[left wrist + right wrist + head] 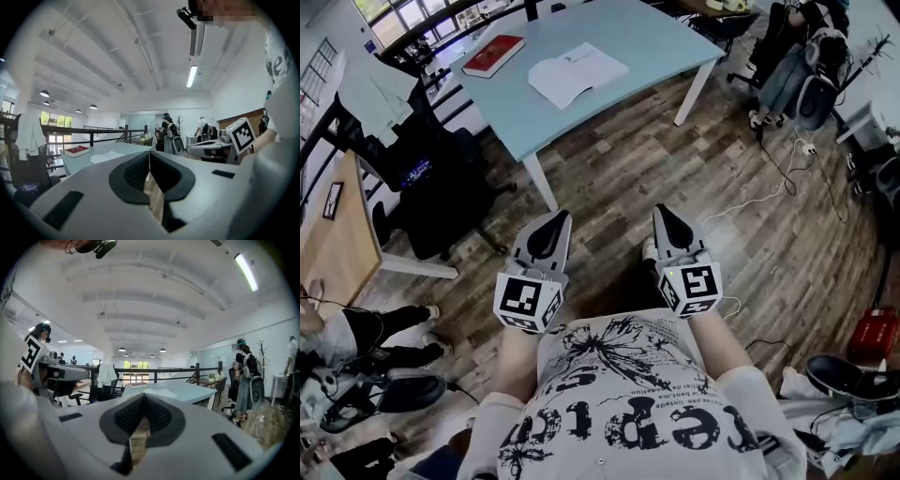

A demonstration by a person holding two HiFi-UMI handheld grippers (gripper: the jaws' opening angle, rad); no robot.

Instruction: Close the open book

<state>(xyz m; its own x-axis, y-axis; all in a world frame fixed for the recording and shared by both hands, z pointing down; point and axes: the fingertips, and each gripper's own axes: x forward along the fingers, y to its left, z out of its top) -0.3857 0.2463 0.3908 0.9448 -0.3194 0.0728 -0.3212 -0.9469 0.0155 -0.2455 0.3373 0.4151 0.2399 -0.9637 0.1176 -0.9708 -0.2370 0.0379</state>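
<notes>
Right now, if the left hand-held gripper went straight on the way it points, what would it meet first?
Probably the blue table's near edge, short of the open book; height is hard to judge.

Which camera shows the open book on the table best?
The head view: the open book lies spread, seen from above. Both gripper views show it only as a thin pale sliver, nearly edge-on.

A wood-plank floor [675, 178] runs under a pale blue table [656, 37] with white legs, and a black office chair [441, 187] stands off the table's near left corner. The white beamed ceiling [154, 296] carries a long strip light [246, 272]. A black railing [164, 370] fronts what seem to be bright windows [133, 364].
</notes>
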